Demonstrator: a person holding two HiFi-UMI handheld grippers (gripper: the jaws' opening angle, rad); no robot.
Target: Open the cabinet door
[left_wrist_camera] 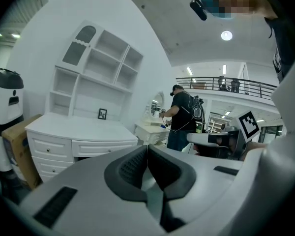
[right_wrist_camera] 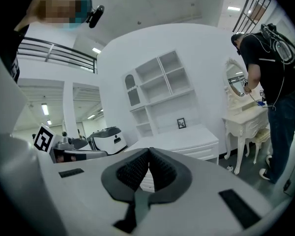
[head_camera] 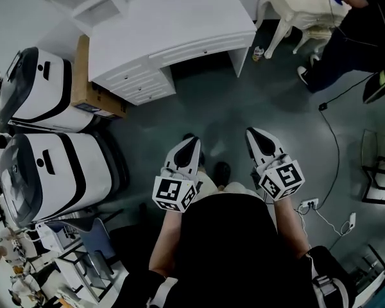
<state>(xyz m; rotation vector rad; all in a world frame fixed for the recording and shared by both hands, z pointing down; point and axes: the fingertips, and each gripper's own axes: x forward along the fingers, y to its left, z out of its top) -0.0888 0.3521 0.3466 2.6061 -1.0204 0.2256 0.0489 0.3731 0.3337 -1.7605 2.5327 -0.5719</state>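
1. At the far left stand 2 big white machines [head_camera: 51, 172] with black stripes.
2. A brown box [head_camera: 90, 85] sits between the upper machine and the cabinet, just beside both.
3. The cabinet [head_camera: 173, 24] is white. It has drawers low on its left side and open shelves on top. It stands in front of the person, well apart from both grippers. A small arched door [left_wrist_camera: 79, 43] is at the top left of the shelves, and it looks shut. A little picture frame [left_wrist_camera: 103, 113] stands on the flat top.
4. The left gripper [head_camera: 191, 143] is held over the gray floor [head_camera: 244, 101] and points toward the cabinet. Its jaws are pressed together with nothing between them.
5. The right gripper [head_camera: 256, 135] is beside it, near but not touching. Its jaws are pressed together too, and they hold nothing.
6. To the right, another person [head_camera: 346, 37] stands at a cream table [head_camera: 295, 11].
7. A white power strip [head_camera: 308, 204] lies on the floor near the right gripper.
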